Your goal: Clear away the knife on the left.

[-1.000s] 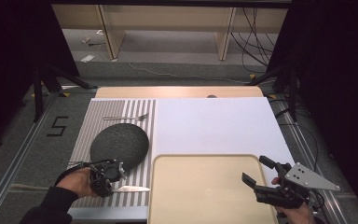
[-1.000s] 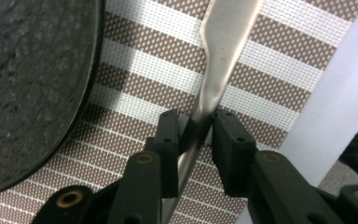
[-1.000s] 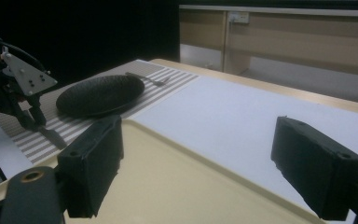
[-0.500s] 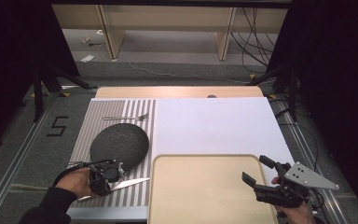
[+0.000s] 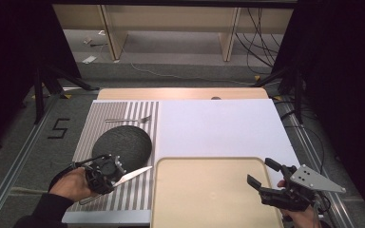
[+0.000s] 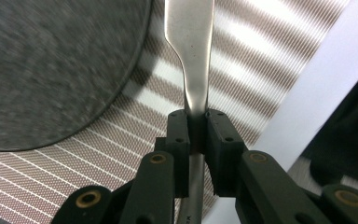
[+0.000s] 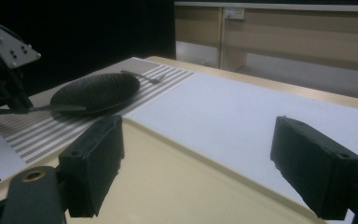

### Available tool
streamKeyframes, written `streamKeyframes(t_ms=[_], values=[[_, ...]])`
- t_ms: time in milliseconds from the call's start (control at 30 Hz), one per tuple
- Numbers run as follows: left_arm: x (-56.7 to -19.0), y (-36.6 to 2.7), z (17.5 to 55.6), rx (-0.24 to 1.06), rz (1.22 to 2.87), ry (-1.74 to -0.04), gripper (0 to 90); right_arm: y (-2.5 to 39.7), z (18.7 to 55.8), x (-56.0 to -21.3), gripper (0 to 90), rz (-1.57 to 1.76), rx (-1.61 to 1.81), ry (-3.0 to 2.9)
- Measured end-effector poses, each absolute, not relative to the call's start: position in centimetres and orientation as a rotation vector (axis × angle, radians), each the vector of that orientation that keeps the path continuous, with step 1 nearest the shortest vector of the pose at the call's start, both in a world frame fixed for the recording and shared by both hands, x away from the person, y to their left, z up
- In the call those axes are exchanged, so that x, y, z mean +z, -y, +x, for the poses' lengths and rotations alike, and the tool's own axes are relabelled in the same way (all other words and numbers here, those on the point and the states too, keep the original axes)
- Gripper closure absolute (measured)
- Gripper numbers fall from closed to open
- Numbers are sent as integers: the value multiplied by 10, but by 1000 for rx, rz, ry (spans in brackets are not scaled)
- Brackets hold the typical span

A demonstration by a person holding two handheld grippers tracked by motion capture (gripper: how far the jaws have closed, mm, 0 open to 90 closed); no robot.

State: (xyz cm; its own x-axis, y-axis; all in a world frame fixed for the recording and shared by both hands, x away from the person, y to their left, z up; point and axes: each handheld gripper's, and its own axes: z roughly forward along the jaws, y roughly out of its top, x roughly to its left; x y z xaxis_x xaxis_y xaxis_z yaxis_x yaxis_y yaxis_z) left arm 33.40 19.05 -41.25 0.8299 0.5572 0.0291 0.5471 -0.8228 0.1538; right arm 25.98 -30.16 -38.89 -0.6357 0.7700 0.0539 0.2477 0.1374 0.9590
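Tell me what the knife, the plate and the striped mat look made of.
Knife: polished metal, likely steel; it reflects light.
Plate: dark, matte and speckled, perhaps stoneware.
Mat: woven fabric or vinyl; a mesh weave shows.

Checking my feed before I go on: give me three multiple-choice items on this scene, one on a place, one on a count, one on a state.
1. Where does the fork lie?
A. on the striped mat, beyond the dark plate
B. in the beige tray
C. on the white sheet

2. How many pieces of cutlery are in sight?
A. one
B. two
C. four

3. How do the right gripper's jaws stand?
A. shut on a spoon
B. shut on nothing
C. wide open, with nothing between them

Key: 1 A, the fork rests on the striped mat past the dark plate. 2 B, the fork plus the knife clamped in the left gripper. 3 C, the jaws stand apart above the beige tray.
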Motion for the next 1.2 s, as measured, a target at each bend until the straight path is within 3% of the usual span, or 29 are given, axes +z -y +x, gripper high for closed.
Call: streamKeyframes(t_ms=[400,1200], values=[[-375,-145,330,-23,2583,-822,801,303,260,-389,183,976,1515,-1958],[-389,-76,341,-193,2523,-809,800,304,259,-388,183,975,1517,-1955]])
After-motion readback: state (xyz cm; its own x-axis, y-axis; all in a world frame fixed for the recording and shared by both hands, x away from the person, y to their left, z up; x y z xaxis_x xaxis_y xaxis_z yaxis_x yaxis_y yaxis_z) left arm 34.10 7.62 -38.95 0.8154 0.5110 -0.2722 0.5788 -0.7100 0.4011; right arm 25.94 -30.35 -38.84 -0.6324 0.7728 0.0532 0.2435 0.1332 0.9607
